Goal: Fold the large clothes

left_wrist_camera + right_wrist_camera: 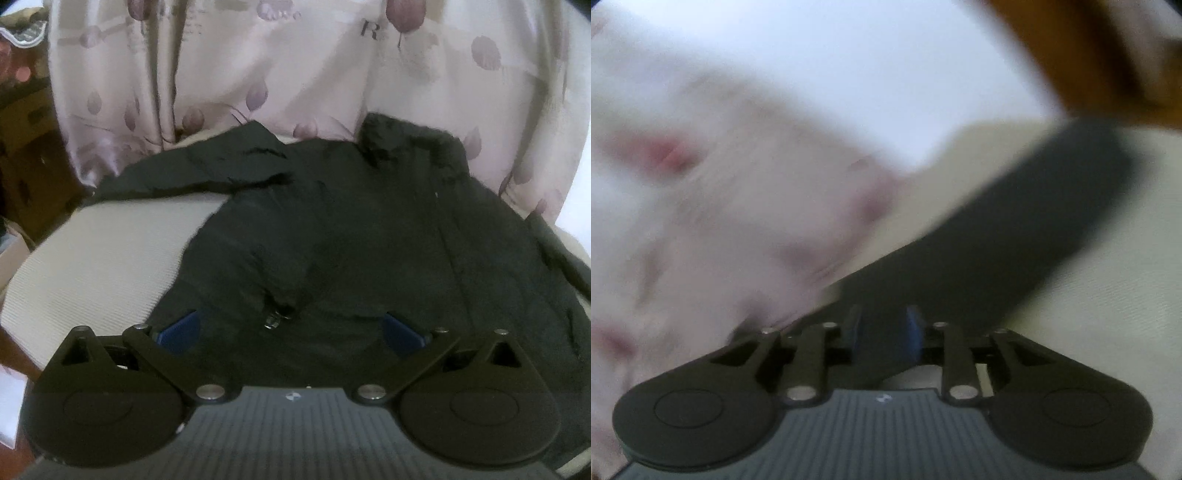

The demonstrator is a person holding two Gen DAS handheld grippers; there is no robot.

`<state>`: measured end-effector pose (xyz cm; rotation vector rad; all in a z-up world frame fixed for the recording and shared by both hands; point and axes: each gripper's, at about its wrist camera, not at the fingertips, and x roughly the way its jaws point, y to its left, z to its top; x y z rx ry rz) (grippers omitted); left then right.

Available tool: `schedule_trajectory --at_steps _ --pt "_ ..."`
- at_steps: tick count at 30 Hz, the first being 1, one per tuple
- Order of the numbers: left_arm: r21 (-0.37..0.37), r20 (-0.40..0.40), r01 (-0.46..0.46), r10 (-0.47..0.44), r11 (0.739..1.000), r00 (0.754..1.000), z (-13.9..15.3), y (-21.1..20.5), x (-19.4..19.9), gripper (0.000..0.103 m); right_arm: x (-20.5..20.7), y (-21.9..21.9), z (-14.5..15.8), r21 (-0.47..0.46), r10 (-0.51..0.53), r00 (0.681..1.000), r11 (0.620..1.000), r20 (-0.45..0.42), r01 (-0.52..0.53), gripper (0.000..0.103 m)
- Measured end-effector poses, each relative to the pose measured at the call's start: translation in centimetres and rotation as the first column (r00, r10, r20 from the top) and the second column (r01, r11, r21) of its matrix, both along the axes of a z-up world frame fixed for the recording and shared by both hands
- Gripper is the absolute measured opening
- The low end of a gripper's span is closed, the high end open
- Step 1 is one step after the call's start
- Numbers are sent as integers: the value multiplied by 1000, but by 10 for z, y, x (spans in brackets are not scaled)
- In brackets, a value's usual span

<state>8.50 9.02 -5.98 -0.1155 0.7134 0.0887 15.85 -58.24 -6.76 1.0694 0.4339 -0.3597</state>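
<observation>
Pale pink curtains (pixel 295 74) printed with mauve tulip shapes hang in soft folds along the far side, and below them lies a cream, finely ribbed surface (pixel 103 251) with a rounded edge. Spread across this surface is a black jacket (pixel 351 229) of thin, slightly crinkled fabric. Its collar bunches into a dark lump at the far right, one sleeve (pixel 177 170) stretches flat toward the far left, and a small metal zip pull (pixel 273 321) glints near the front hem. At the far left stands a brown cardboard box (pixel 26 147).

In the left wrist view, the left gripper (pixel 291 328) has its blue pads (pixel 181 328) set wide apart over the near hem of the jacket — nothing is pinched between them.

The right wrist view is heavily smeared by motion. The right gripper (pixel 884 332) shows its blue pads (pixel 914 332) close together, with a dark band of the jacket's cloth (pixel 997 229) running up from between them toward the far right — long, flat and sleeve-like. Whether the pads actually press on the cloth cannot be told through the blur. Cream surface shows on the right, blurred curtain on the left, and an orange-brown wooden edge (pixel 1089 55) crosses the far right corner.
</observation>
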Motion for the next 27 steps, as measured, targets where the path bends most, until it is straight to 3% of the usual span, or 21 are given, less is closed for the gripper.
schedule_trajectory --at_steps 4,6,7,9,13,16,18,19,20,21,24,27 --pt "2 -36 19 -19 1000 999 -5 -16 8 103 -35 -70 -31 76 -145 987 986 -76 151 43" --pt "33 -38 28 -27 999 999 -5 -25 10 103 -39 -92 -46 166 -175 984 970 -40 179 59" --pt "47 -39 31 -29 998 999 -5 -29 11 103 -37 -99 -55 202 -194 980 959 -31 197 72" --pt "63 -44 36 -33 997 998 -4 -36 14 103 -28 -95 -65 237 -213 977 950 21 202 80" --pt "68 -63 35 -31 997 998 -4 -45 19 103 0 -99 -59 137 -174 984 976 27 169 95" --pt "78 -72 35 -30 996 997 -7 -47 20 103 21 -98 -55 46 -165 986 985 11 164 97" --pt "84 -81 34 -27 996 996 -9 -47 21 103 16 -98 -51 -45 -139 990 990 -32 137 90" --pt "84 -87 33 -26 996 996 -10 -46 21 103 26 -96 -50 -94 -134 988 987 -78 127 68" --pt "82 -93 34 -26 996 995 -11 -45 21 103 33 -97 -54 -80 -121 986 990 -117 112 25" --pt "82 -94 34 -26 996 995 -10 -43 21 103 36 -102 -59 -1 -114 985 993 -130 115 13" --pt "92 -76 24 -17 995 997 -7 -33 15 103 56 -82 -25 -20 -141 990 990 -28 141 12" --pt "87 -57 1 4 996 998 -3 -21 7 103 82 -34 39 -42 -19 985 999 171 26 12"
